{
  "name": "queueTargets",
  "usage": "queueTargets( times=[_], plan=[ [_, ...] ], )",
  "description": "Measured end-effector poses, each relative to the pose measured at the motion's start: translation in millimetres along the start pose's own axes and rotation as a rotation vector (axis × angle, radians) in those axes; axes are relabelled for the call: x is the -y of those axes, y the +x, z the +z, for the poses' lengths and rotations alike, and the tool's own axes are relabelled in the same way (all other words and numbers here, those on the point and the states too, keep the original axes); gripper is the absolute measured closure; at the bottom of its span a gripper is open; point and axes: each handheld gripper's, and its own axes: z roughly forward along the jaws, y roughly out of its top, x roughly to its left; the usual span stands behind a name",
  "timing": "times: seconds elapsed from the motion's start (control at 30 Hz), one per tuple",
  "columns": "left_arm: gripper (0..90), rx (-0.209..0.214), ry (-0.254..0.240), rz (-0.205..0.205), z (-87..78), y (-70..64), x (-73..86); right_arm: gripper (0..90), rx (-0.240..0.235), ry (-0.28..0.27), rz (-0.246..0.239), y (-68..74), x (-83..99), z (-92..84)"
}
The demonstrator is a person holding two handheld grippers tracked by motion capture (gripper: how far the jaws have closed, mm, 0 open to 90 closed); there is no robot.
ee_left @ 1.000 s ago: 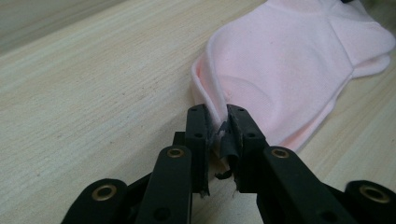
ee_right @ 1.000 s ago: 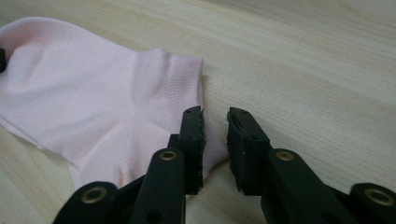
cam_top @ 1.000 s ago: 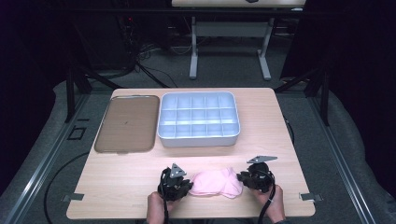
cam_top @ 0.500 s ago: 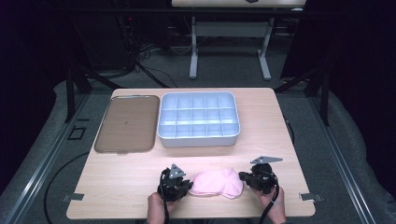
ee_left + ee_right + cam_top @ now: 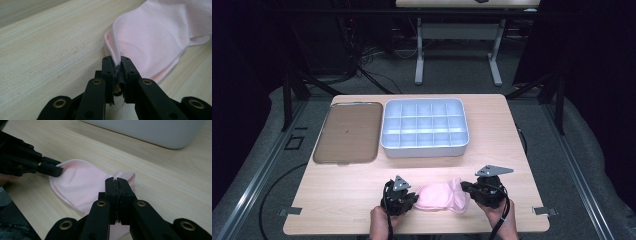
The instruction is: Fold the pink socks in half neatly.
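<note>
— Two grippers are working one pink cloth [image 5: 441, 196], and it is lying near the table's [image 5: 337, 200] front edge, about midway along it. Where are you gripping it?

— You are pinching the cloth's hemmed left edge in your left gripper [image 5: 116, 65], jaws nearly together on the fabric.

— And the right gripper [image 5: 116, 185]?

— You are clamping its jaws tight on the cloth's right end; they have just been closing on the fabric.

— What is sitting farther back?

— You are facing a grey compartment tray [image 5: 425, 149] near the back edge, with a brown tray [image 5: 348, 132] just beside it toward the back left corner.
</note>
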Motion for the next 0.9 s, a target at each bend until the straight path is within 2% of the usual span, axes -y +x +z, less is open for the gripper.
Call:
queueTargets(
  times=[0.1,0.33,0.73,0.8,0.87,0.9],
  plan=[
    [82.4,0.0,-0.001,-0.001,-0.1,0.1,0.2,88.4,-0.012,0.006,-0.039,8.8,-5.7,2.2],
    [82.5,0.002,-0.006,0.002,-0.1,0.7,0.8,88.4,-0.052,0.013,-0.088,26.0,-15.5,14.9],
    [82.7,0.002,-0.009,-0.005,-0.2,0.3,1.5,88.4,-0.11,0.015,-0.134,48.8,-25.9,36.6],
    [82.3,-0.001,-0.008,0.006,-0.3,0.3,1.2,88.4,-0.121,0.022,-0.137,52.1,-27.1,39.7],
    [80.7,0.002,-0.011,0.011,-0.2,0.4,0.9,88.4,-0.125,0.028,-0.148,54.9,-28.1,42.9],
    [76.8,0.016,-0.015,0.011,0.0,0.8,0.8,88.4,-0.127,0.034,-0.15,56.3,-28.4,44.3]
  ],
)
